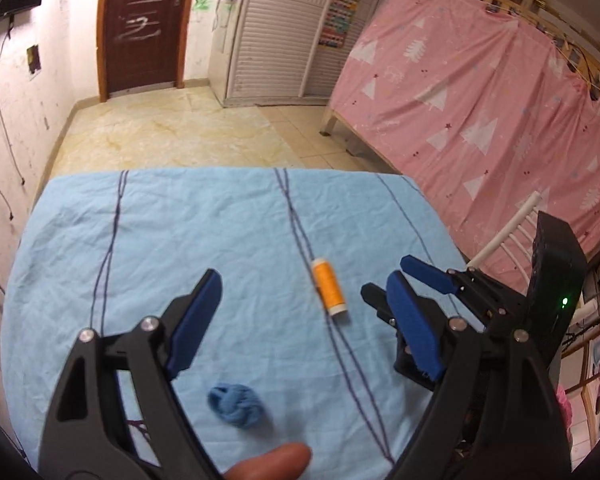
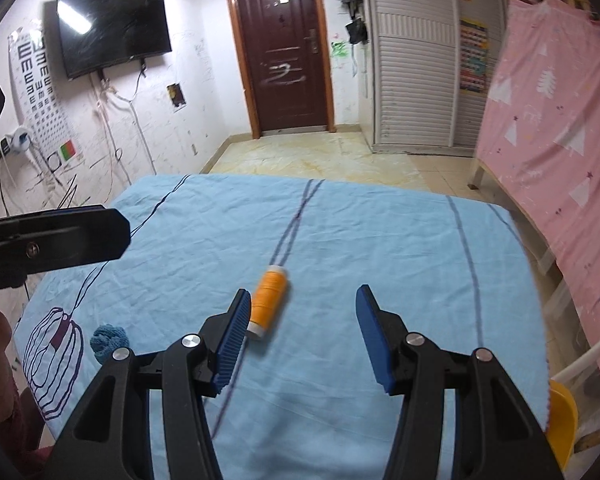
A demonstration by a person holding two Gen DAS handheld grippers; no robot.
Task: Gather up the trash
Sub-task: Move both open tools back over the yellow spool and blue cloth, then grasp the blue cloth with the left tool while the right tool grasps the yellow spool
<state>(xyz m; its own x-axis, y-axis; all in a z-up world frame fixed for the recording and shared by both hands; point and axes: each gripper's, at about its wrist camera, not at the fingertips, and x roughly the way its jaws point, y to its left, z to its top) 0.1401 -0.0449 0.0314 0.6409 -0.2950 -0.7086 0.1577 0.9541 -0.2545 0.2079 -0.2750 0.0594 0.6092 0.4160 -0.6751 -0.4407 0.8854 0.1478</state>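
Note:
An orange thread spool (image 1: 329, 287) lies on the light blue cloth (image 1: 180, 240) covering the table; it also shows in the right wrist view (image 2: 269, 298), just ahead of my right gripper's left finger. A small blue crumpled ball (image 1: 236, 405) lies near me between my left gripper's fingers; it also shows in the right wrist view (image 2: 109, 339) at the left. My left gripper (image 1: 304, 284) is open and empty above the cloth. My right gripper (image 2: 303, 298) is open and empty; it also shows in the left wrist view (image 1: 400, 270) at the right of the spool.
A pink curtain (image 1: 480, 92) hangs over a bed frame at the right. A white chair back (image 1: 508, 236) stands by the table's right edge. A yellow object (image 2: 560, 420) sits low at the right. Tiled floor (image 1: 172, 136), a brown door (image 2: 284, 60) and a wall TV (image 2: 112, 28) lie beyond.

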